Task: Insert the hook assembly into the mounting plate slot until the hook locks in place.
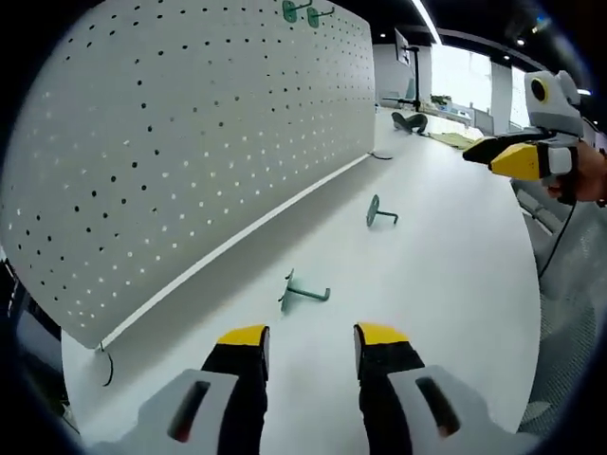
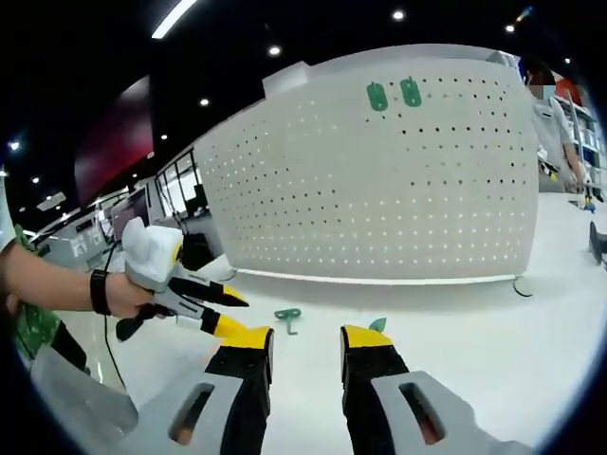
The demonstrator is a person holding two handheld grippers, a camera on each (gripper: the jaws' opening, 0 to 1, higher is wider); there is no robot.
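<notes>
A green hook lies on the white table just ahead of the left gripper, its jaws wide and empty, a second hook farther ahead beside the pegboard, while the right gripper hovers, jaws likewise apart and empty.

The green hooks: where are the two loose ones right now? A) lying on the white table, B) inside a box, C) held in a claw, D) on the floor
A: in the left gripper view, one green hook and the other hook both lie on the white table below the pegboard, ahead of the open, empty left claw.
</notes>
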